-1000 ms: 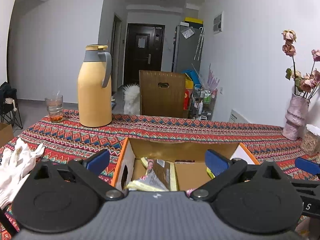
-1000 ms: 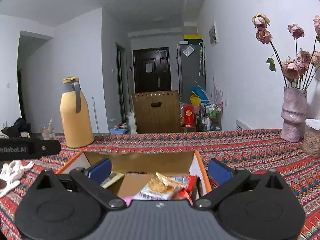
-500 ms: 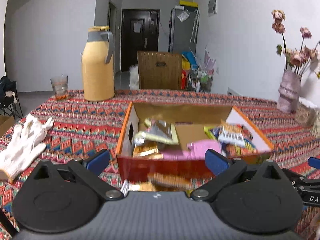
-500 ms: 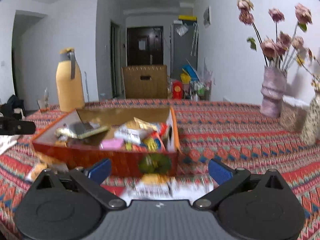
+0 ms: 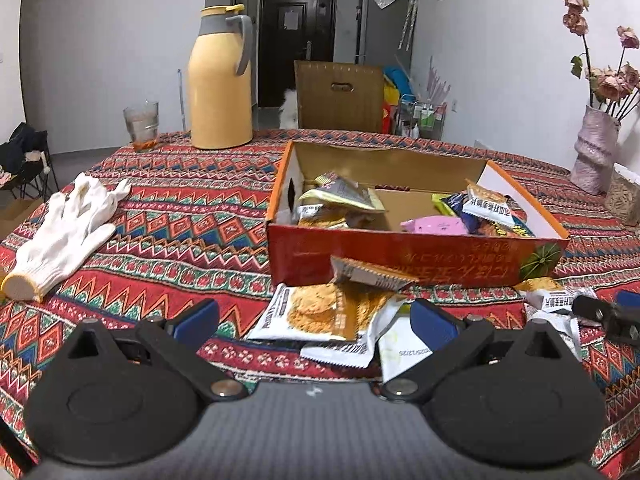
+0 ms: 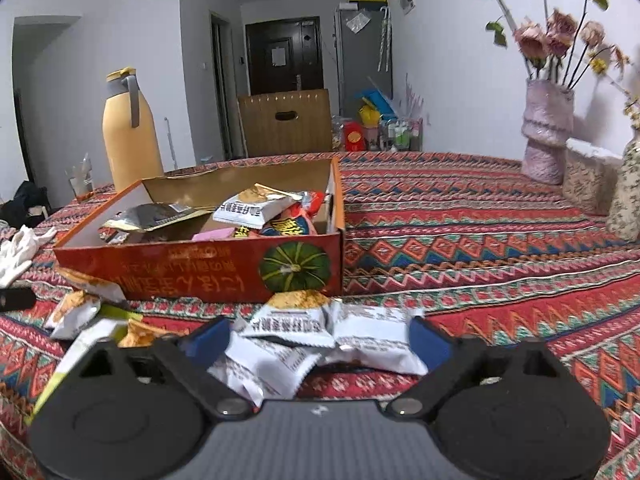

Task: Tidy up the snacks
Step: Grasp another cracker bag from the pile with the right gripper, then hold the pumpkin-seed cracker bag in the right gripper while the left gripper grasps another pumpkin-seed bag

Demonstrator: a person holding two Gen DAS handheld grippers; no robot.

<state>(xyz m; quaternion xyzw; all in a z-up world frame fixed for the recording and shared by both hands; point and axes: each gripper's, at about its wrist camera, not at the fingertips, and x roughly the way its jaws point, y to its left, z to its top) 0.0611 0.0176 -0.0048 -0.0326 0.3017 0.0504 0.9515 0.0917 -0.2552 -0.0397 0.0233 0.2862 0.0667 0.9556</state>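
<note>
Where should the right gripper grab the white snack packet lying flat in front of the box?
Across its short width, from above and the near side. The white snack packet lies flat on the tablecloth, long axis left to right, already between the right gripper fingers, whose jaws have just been closing. Avoid the crimped ends; they would likely slip.

I am in a home, in a lived-in dining room. My tabletop (image 5: pixel 180 216) wears a bright patterned cloth, with a yellow thermos jug (image 5: pixel 220 80), a drinking glass (image 5: pixel 141 125) and a vase of dried roses (image 6: pixel 548 132). Behind stand a dark entrance door (image 6: pixel 284 56), a grey fridge (image 6: pixel 364 52) and a wooden chair (image 5: pixel 338 96).
</note>
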